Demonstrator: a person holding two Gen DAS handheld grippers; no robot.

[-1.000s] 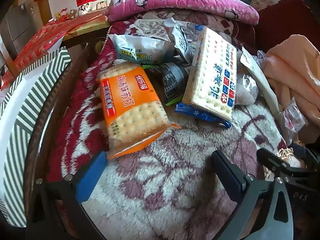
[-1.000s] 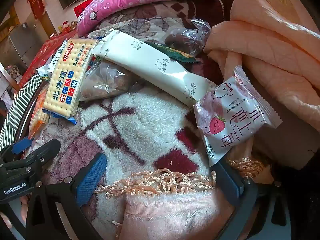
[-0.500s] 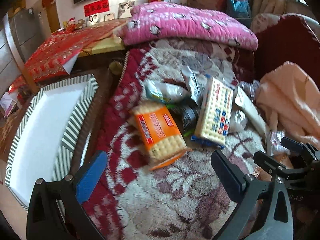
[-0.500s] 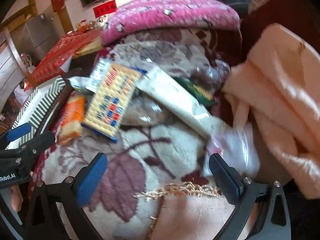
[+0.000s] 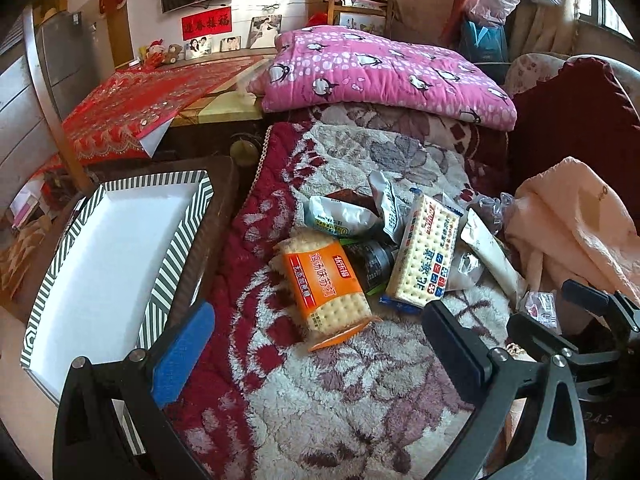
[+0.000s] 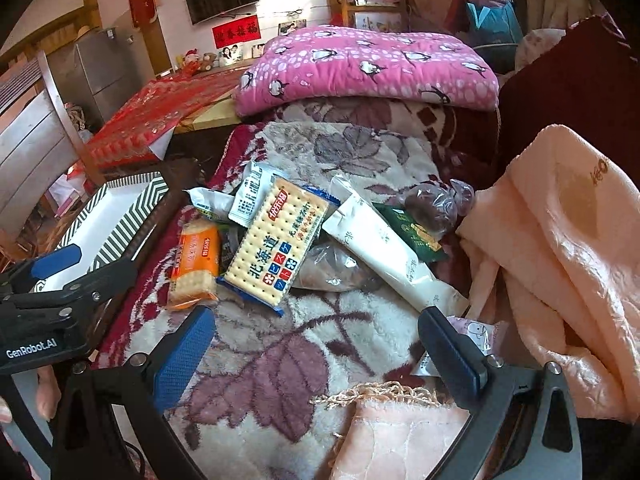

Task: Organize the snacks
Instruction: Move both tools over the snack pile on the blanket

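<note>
Snacks lie heaped on a floral fleece blanket [image 5: 352, 392] in the left wrist view: an orange cracker pack [image 5: 326, 286] nearest, a white-and-blue cracker pack [image 5: 426, 256] just to its right, a dark pouch [image 5: 370, 262] wedged between them. The left gripper [image 5: 320, 352] hangs above the blanket with its jaws spread wide and nothing between them. A striped white tray [image 5: 168, 256] sits to the left, off the blanket's edge.

From the right wrist view, the right gripper [image 6: 316, 350] is likewise wide apart and holding nothing. A long white packet [image 6: 384, 250] slants beside the white-and-blue cracker pack [image 6: 278, 246]; a pink wrapper [image 6: 478, 334], perhaps a strawberry snack, lies touching the right finger [image 6: 452, 356]. A peach towel [image 6: 560, 264] bunches at the right.
</note>
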